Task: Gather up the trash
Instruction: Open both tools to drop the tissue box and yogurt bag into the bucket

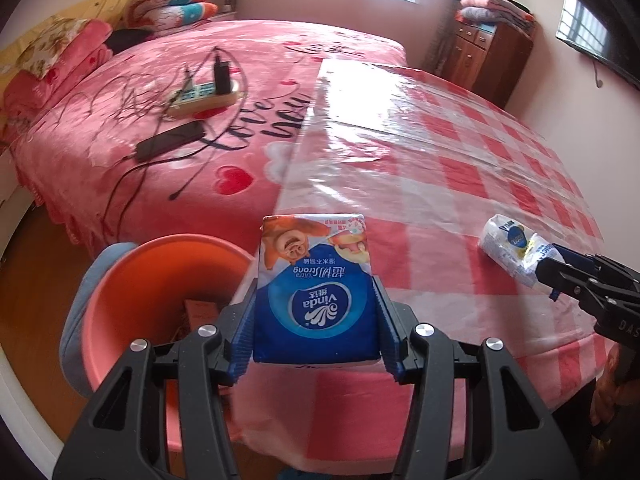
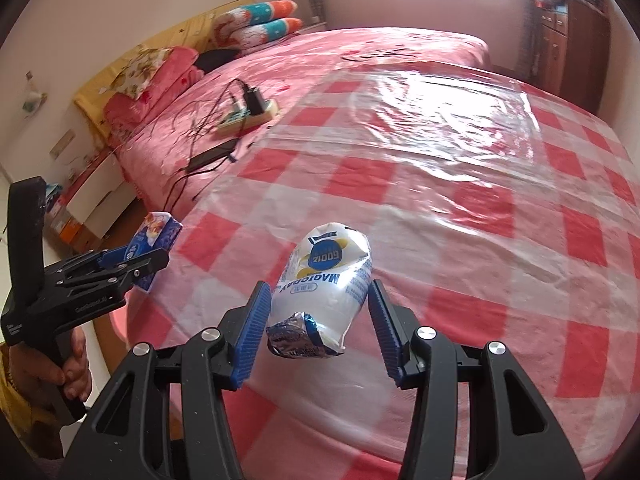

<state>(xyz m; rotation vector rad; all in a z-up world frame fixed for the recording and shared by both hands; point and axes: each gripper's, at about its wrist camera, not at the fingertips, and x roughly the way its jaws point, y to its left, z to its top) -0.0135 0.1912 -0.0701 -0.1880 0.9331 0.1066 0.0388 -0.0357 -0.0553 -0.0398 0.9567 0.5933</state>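
Note:
My left gripper is shut on a blue Vinda tissue pack, its blue pads pressing both sides. The pack hangs at the bed's edge, just right of a salmon-pink bucket on the floor, which has a small box inside. My right gripper is shut on a crumpled white Magicday wrapper, lifted above the checked sheet. In the left wrist view, the right gripper and wrapper show at the right edge. In the right wrist view, the left gripper with the pack appears at left, held by a hand.
A red-and-white checked plastic sheet covers the near part of the pink bed. A power strip with a charger, a black device and tangled cables lie further back. Pillows are at the headboard. A wooden cabinet stands by the far wall.

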